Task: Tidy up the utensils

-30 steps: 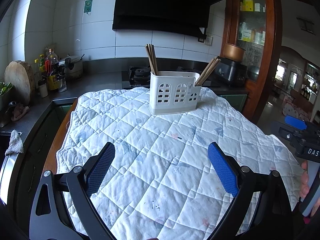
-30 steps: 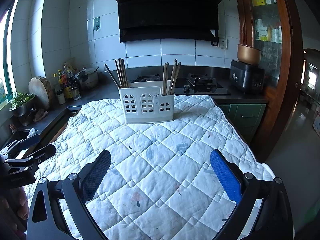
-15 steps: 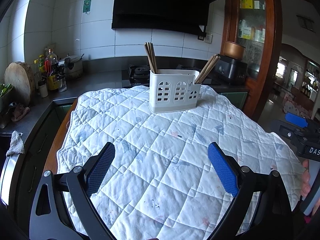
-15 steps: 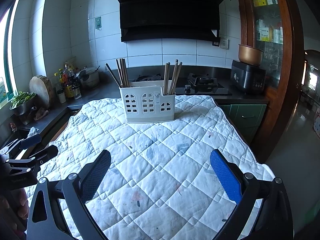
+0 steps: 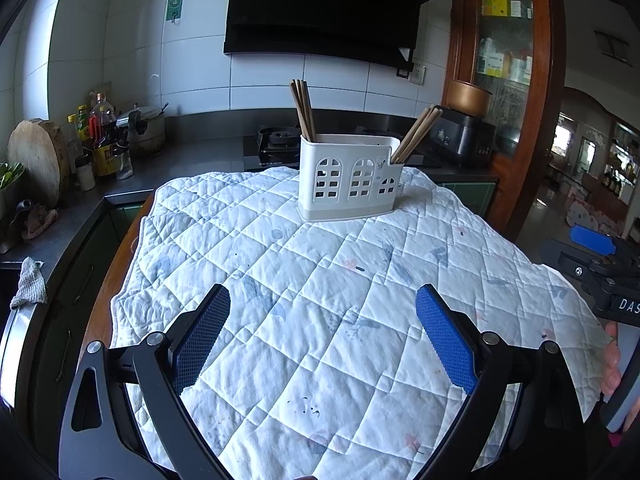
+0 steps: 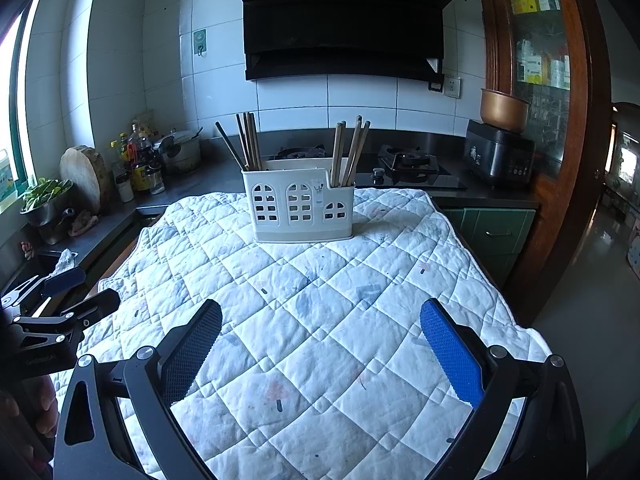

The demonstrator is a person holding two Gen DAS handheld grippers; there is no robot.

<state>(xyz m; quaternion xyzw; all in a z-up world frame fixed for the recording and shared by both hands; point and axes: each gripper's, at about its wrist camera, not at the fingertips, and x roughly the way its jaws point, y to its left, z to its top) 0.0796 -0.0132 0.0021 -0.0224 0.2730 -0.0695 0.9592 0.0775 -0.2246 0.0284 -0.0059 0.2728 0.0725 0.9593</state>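
Observation:
A white plastic utensil holder (image 5: 349, 178) (image 6: 300, 204) with arched cut-outs stands at the far end of a quilted white cloth (image 5: 320, 300) (image 6: 320, 300). Brown chopsticks stand in its left compartment (image 5: 303, 110) (image 6: 248, 142) and its right compartment (image 5: 416, 133) (image 6: 352, 150). My left gripper (image 5: 322, 330) is open and empty, low over the near part of the cloth. My right gripper (image 6: 320, 346) is open and empty, also over the near cloth. Each gripper shows at the edge of the other's view (image 5: 600, 264) (image 6: 60, 308).
A dark counter wraps the left and back, with bottles (image 5: 100, 136), a round wooden board (image 5: 38, 160), a pot (image 6: 180, 154) and a gas hob (image 6: 408, 162). A rice cooker (image 6: 500, 152) and a wooden cabinet (image 6: 560, 80) stand on the right.
Both grippers have drifted slightly; the holder sits a little differently in each view. Both stay open and empty, and nothing on the cloth has moved.

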